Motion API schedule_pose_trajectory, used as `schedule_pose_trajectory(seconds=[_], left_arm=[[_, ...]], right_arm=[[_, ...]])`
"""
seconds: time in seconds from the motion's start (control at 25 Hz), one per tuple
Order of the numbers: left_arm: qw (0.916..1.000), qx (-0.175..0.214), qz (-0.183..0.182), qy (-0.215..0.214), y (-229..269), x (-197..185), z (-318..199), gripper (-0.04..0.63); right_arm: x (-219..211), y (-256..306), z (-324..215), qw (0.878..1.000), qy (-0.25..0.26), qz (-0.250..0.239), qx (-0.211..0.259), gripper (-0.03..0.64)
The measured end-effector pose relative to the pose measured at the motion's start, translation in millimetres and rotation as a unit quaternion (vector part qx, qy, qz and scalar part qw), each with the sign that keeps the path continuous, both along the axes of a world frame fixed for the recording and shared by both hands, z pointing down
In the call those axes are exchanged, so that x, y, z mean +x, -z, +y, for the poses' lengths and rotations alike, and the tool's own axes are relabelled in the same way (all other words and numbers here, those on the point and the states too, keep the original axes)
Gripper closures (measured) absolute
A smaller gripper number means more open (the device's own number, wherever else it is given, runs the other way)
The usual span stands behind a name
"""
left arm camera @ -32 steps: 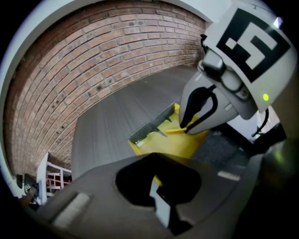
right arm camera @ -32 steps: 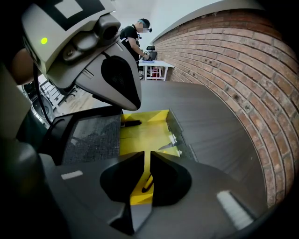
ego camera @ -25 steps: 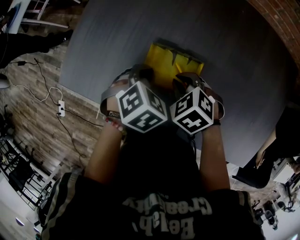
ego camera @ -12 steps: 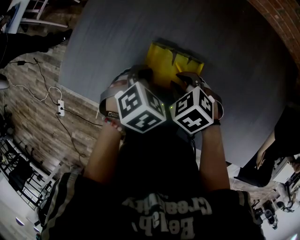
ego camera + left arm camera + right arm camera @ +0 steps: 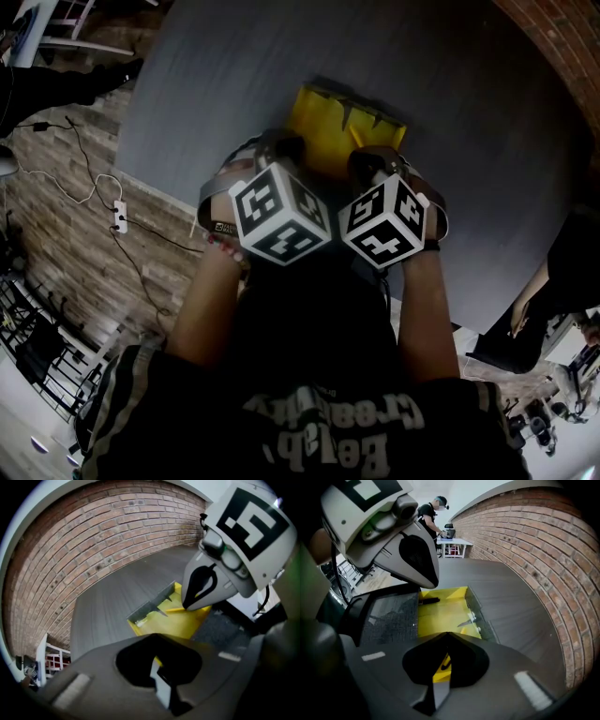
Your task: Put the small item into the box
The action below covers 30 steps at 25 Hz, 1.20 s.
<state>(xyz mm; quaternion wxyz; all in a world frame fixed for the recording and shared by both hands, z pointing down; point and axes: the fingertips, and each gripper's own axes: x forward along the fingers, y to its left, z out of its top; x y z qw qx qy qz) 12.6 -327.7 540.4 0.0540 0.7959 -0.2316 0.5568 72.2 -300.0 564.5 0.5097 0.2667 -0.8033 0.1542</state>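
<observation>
**Small item** (image 5: 429,600): a dark, slender piece, taken to be the item meant. It is found lying on the floor of the box (image 5: 440,613), at its far end, just below the tip of the left gripper (image 5: 432,581). It is held by neither gripper.

**Box:** yellow and open-topped, set on the dark grey table (image 5: 234,84). A grey, jagged flap (image 5: 152,604) is raised along one side.

**Left gripper:** the jaws are seen brought together, with nothing pinched at the tips. It is poised over the near part of the box.

**Right gripper** (image 5: 446,635): the jaws are closed to a point and nothing is gripped between the tips. A yellow patch with a black mark is seen through the opening behind them. It is read as box floor, though this cannot be settled.

**Change:** against the head views of the last second, very little is altered. Both marker cubes are shifted only slightly. The right gripper is drawn back a touch from over the box's near edge, so that a little more yellow is exposed. The box itself is not moved.

**Bearing on the task:** with the item already inside and both claws empty, the placing is judged done. The slight withdrawal is judged to be the start of clearing away.
</observation>
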Motion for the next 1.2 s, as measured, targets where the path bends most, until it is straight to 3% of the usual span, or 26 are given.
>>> schedule_pose_trajectory(seconds=[0.44,1.2], left_arm=[[1.0000,0.006,0.007,-0.001,5.5,1.0,-0.1,0.592],[0.9986,0.047,0.026,0.002,58.9,-26.5,17.1,0.592]], right_arm=[[-0.5,8.1,-0.6,1.000,-0.018,-0.008,-0.005,0.611],[-24.7,61.4,15.9,0.999,-0.019,0.002,0.039,0.611]])
